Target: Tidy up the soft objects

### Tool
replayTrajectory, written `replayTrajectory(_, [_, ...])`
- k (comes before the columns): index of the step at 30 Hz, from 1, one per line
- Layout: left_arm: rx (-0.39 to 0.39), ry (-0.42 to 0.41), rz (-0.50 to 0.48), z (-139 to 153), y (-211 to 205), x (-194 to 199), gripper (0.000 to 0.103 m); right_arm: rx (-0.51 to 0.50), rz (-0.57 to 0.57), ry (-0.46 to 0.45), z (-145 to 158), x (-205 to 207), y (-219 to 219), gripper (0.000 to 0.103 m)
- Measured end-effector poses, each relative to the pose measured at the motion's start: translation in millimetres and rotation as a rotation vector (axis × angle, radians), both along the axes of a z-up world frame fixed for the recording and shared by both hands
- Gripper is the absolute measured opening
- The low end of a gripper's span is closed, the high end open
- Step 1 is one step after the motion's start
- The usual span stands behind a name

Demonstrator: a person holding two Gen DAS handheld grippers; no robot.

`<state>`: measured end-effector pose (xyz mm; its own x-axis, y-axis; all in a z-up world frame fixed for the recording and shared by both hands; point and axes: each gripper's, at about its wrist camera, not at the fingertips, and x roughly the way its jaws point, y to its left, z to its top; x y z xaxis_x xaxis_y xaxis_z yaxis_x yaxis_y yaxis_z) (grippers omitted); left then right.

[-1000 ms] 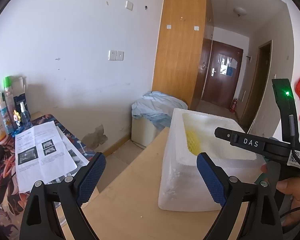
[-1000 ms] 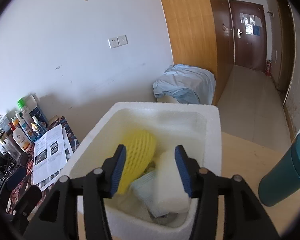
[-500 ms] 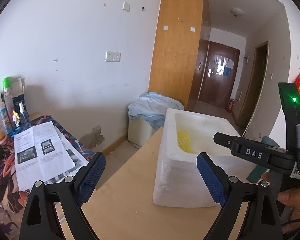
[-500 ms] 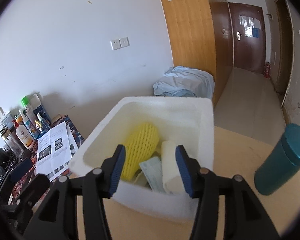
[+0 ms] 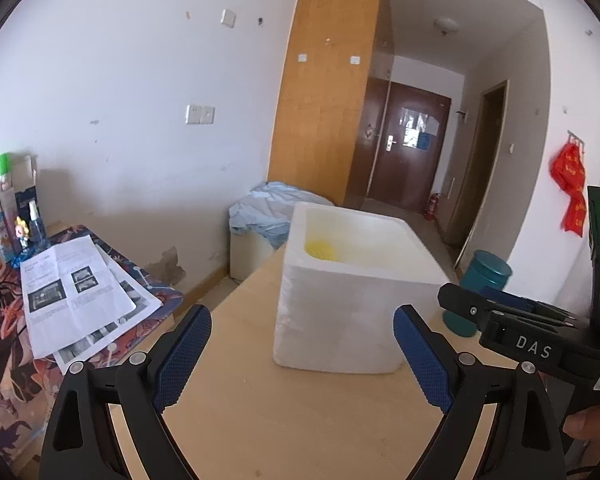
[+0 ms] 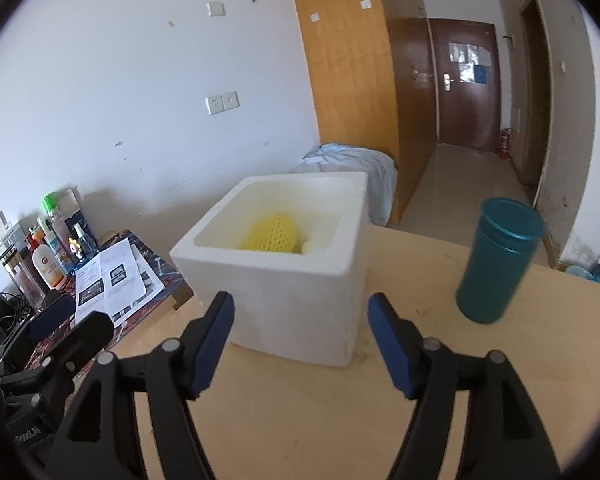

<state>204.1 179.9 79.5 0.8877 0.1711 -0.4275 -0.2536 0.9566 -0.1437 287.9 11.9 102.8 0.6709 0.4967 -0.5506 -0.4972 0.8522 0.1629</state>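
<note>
- the left gripper [image 5: 302, 354] is held wide apart with nothing between its blue pads; the right gripper [image 6: 300, 342] has just been opening, and it too is empty.
- the soft things are already in the white foam box [image 6: 300, 280] on the counter [image 6: 420, 380]: a yellow foam net [image 6: 270, 234] and a white piece [image 6: 312, 246] beside it, low inside.
- no loose soft item can be seen on the counter, so the sorting is judged near done.
- the light foam box could be shoved or tipped if a gripper is swung into its near wall.
- the teal canister [image 6: 498, 260], standing right of the box, could be knocked over by the right gripper.
- the papers [image 5: 76, 292] on the left could be swept off by the left one.
</note>
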Motion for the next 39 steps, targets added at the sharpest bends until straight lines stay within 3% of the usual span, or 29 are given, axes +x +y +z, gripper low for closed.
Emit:
replayTrajectory(14, [0.044, -0.005, -0.123, -4.9, -55.8, -40.6, 0.1, -0.018, -0.125, -0.008, -17.5, -59.6, -58.8, 0.097])
replayTrajectory(26, [0.082, 0.013, -0.204, -20.9, -93.6, -66.8, 0.101, -0.01, -0.275, -0.011, -35.0, -107.0, -119.4, 0.101])
replayTrajectory(39, [0.074, -0.019, -0.361, -41.5, -137.0, -113.4, 0.101, -0.052, -0.444, -0.105, -49.3, -186.9, -163.2, 0.103])
